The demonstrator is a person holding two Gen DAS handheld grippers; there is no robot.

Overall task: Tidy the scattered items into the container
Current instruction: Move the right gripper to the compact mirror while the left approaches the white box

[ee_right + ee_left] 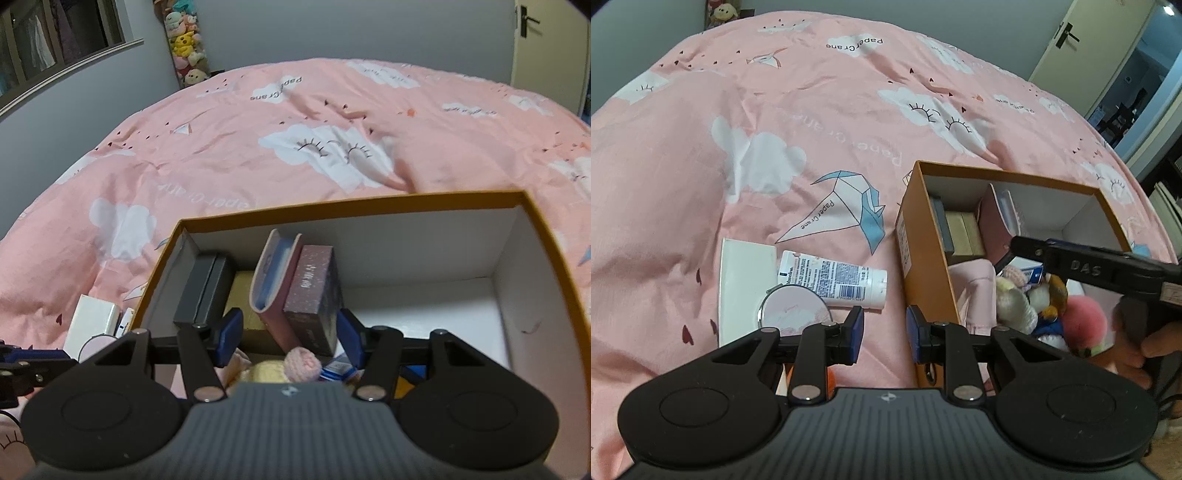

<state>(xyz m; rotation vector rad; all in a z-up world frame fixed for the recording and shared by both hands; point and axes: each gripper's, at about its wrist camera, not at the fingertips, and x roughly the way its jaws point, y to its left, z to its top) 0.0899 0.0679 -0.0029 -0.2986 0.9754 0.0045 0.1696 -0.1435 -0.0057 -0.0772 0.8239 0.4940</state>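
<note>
An orange cardboard box (923, 236) stands open on the pink duvet. It holds a dark case (205, 291), a pink notebook (273, 284), a speckled box (314, 295), plush toys (1015, 299) and a pink pompom (1084, 317). Left of the box lie a Vaseline tube (834, 280), a round pink mirror (794, 306) and a flat white box (746, 284). My left gripper (885, 334) hovers over bare duvet between the tube and the box's wall, narrowly open with nothing in it. My right gripper (290, 338) hangs open over the box's contents, its pads touching nothing.
The pink duvet (775, 129) with cloud prints spreads wide beyond the items. A person's hand (1137, 354) holds the right gripper at the box's right side. A door (1067, 37) is far right, and a column of stuffed toys (184, 40) stands in the far corner.
</note>
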